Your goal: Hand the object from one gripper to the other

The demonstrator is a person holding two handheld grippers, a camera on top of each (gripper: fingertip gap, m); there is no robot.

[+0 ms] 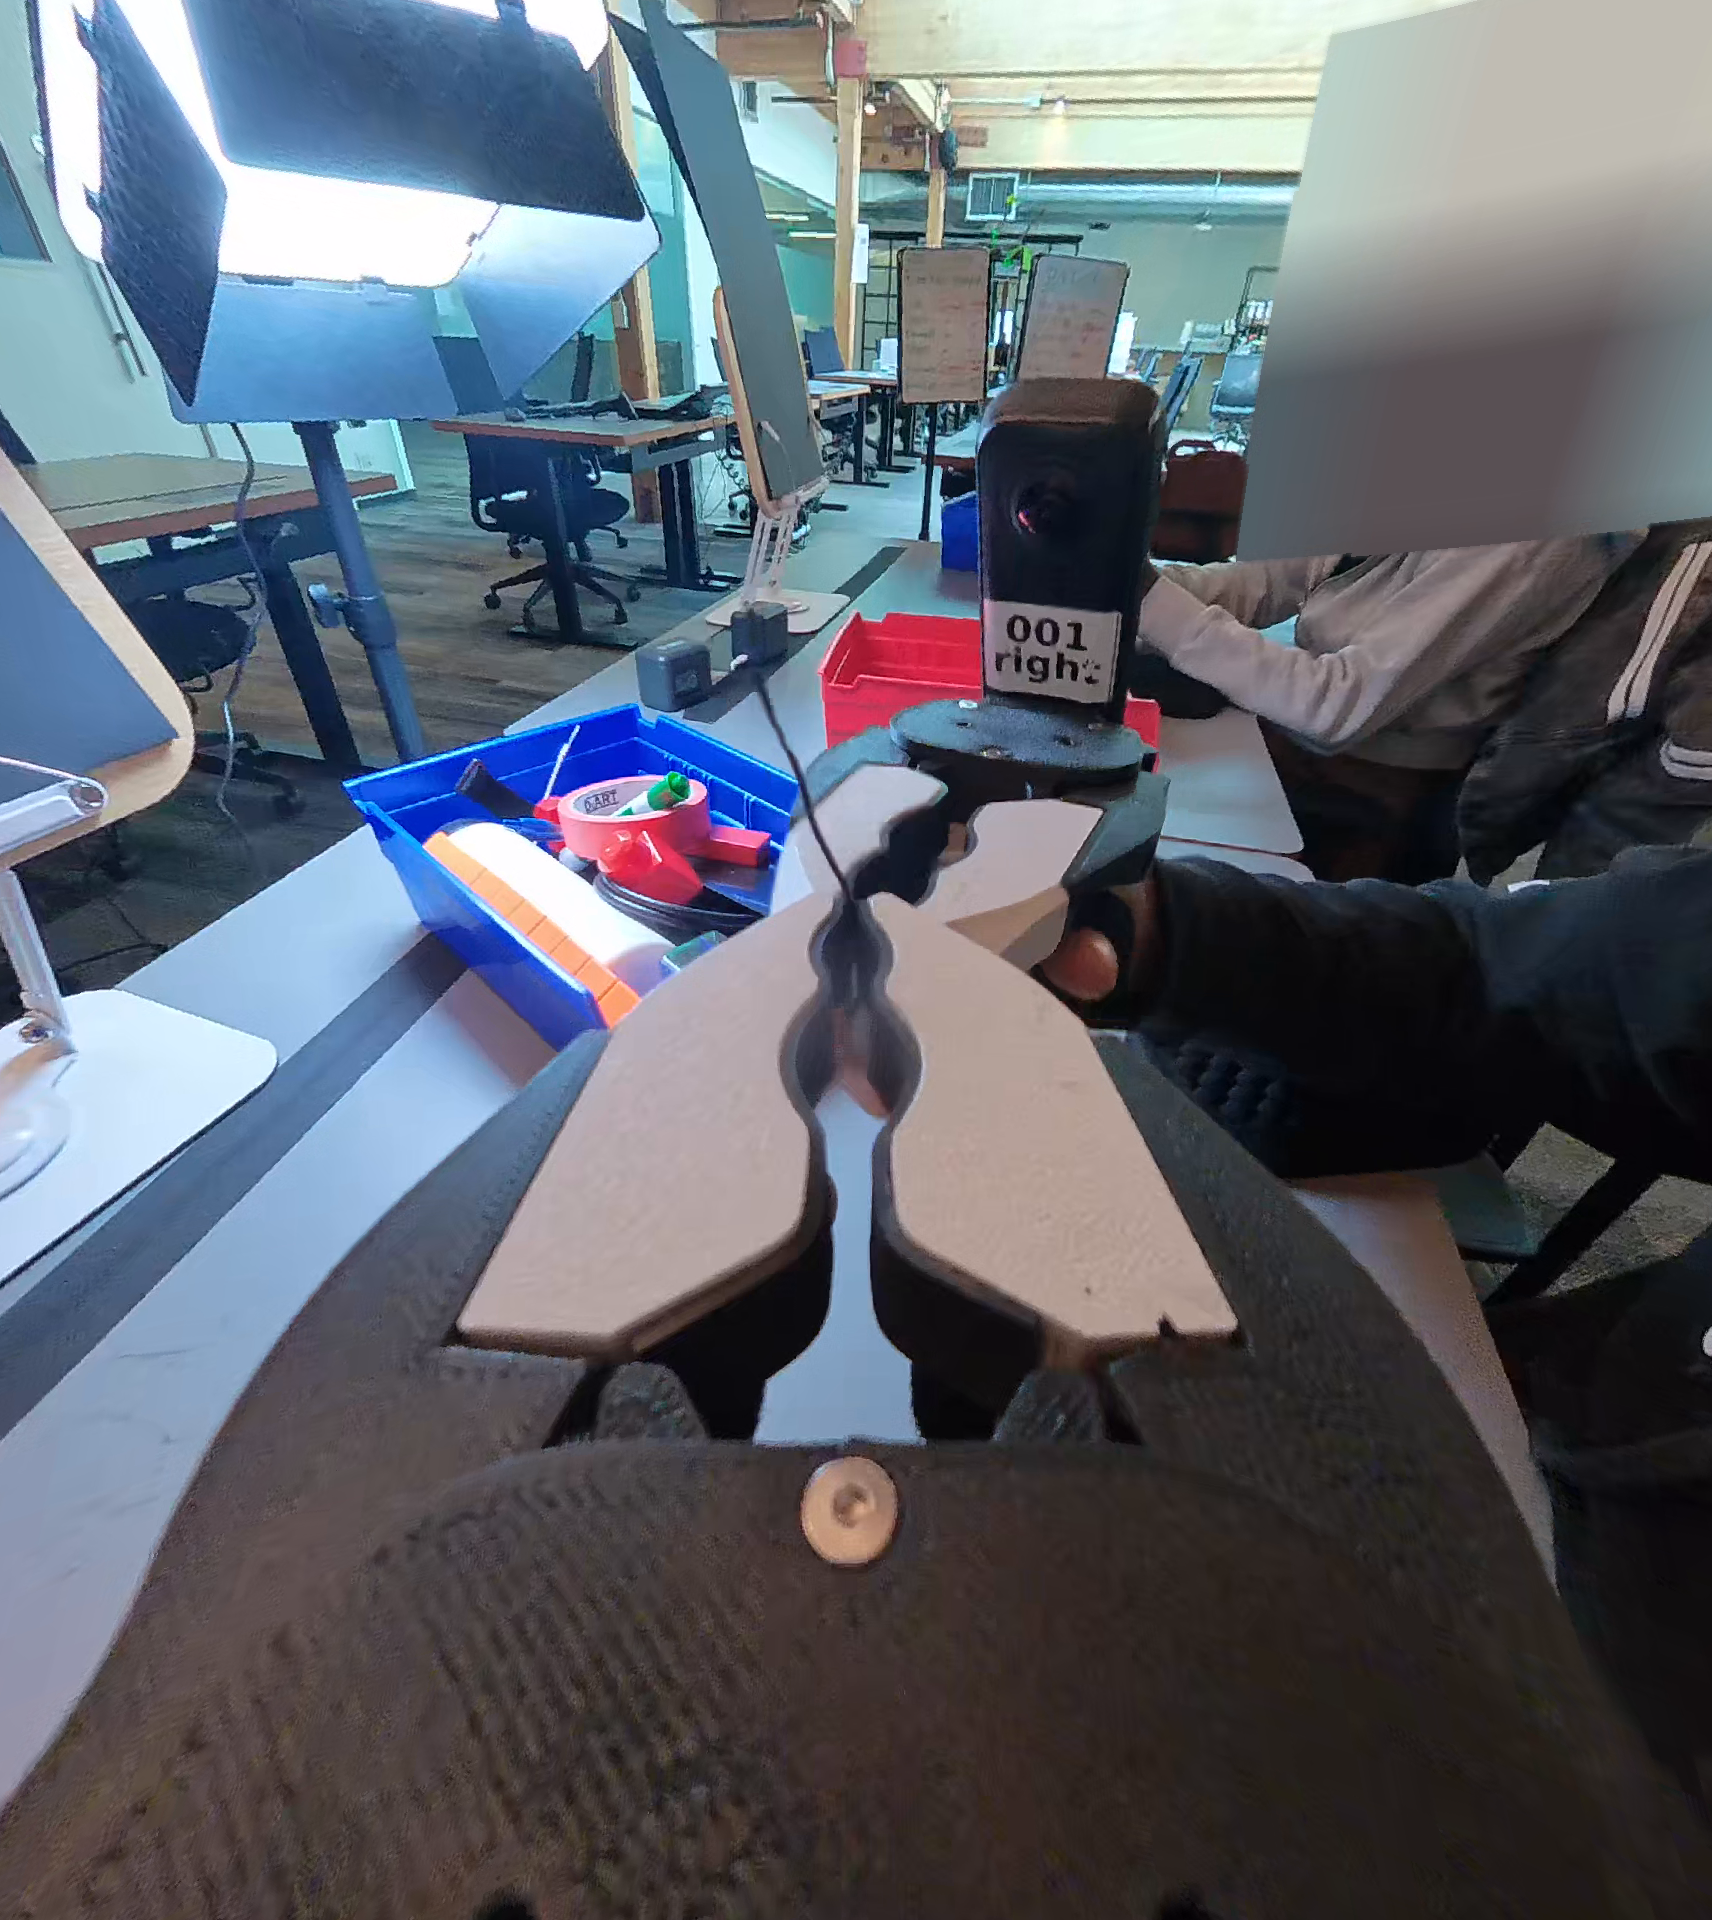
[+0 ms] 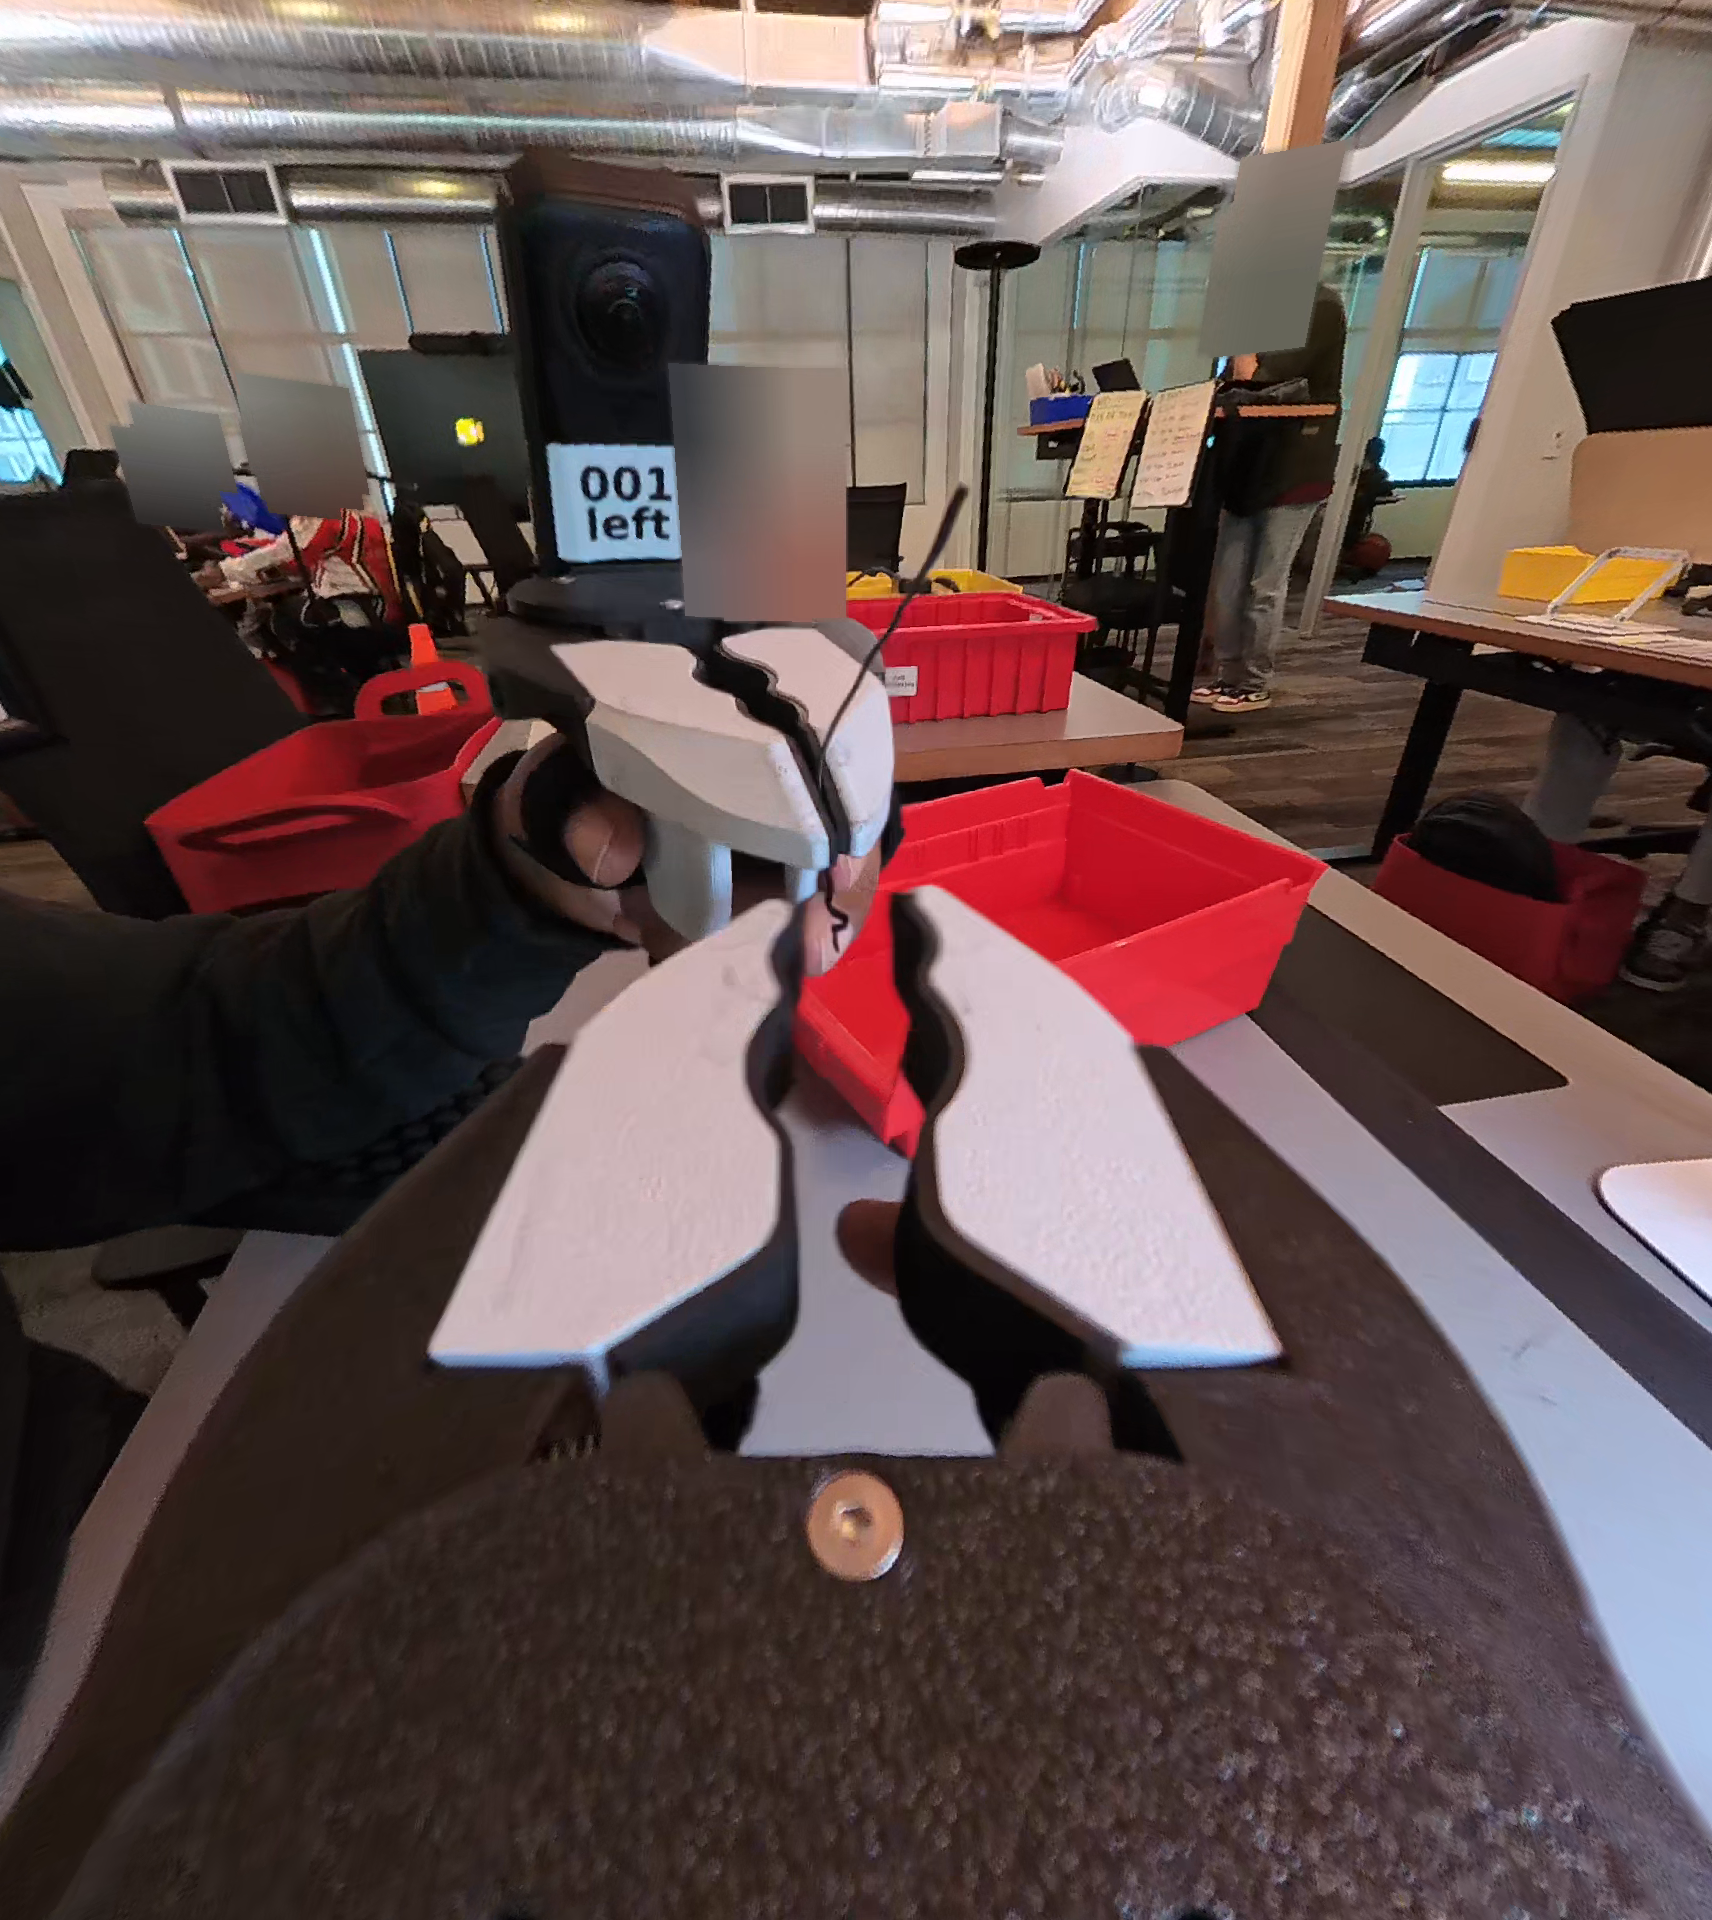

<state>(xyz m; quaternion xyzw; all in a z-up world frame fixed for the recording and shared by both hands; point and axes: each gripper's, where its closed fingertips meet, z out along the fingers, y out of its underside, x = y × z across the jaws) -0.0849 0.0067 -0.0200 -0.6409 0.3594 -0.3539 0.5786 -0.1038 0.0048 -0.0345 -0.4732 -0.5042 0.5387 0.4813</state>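
grey desk (image 1: 208,1195) in an open office carries a blue bin (image 1: 478,831) of odds at 10 o'clock from the left gripper (image 1: 847,940) and an empty red bin (image 2: 1091,894) at 1 o'clock from the right gripper (image 2: 847,914). the left gripper's fingers are pressed together on a thin black cable tie (image 1: 810,800) that rises toward 12 o'clock. the right gripper's fingers stand a little apart, tip to tip with the left, not gripping the tie.
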